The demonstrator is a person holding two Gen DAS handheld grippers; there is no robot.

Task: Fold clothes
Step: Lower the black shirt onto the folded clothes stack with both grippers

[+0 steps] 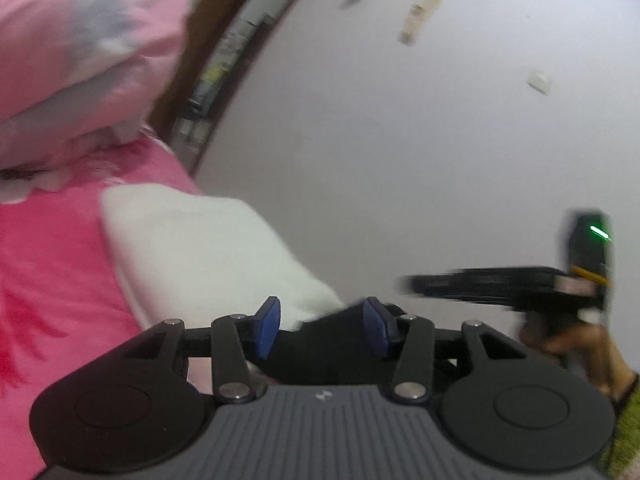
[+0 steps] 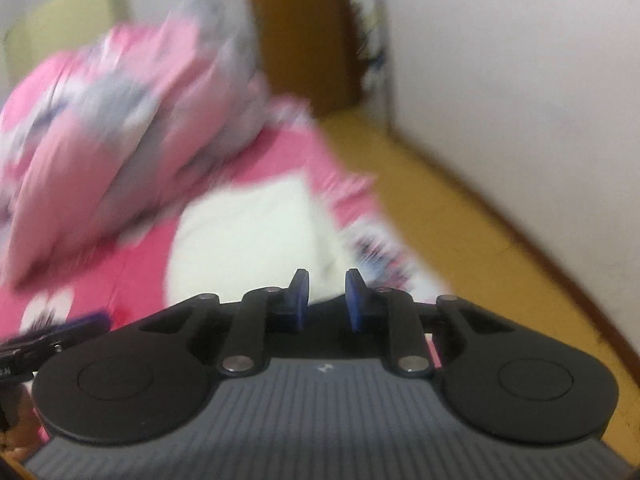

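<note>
Holding the left hand-held gripper [image 1: 322,330] with its blue pads apart, a dark fabric edge [image 1: 320,344] lying between them, though whether pinched or merely resting there cannot be told through the blur. Holding the right hand-held gripper [image 2: 325,298] likewise parted, nothing clearly clamped, a sliver of dark cloth just below the pads.

Lying just beyond both grippers, on the pink patterned bed sheet [image 1: 48,272]: a soft white folded garment [image 1: 208,248], its near corner close to the left pads. Farther off and to the left, a pink and grey floral pillow [image 1: 80,40]; to the right, a plain white wall [image 1: 400,160] and, in the right view, a yellow floor [image 2: 460,220].

Best done slowly: judging by the heavy blur, too much speed for neat work. Closing each pair of pads fully on one layer's edge before lifting, keeping both at even height, drawing the cloth taut, then laying edge to edge on the bed. Likely slips: catching the sheet beneath, or dropping a loosely held corner.
</note>
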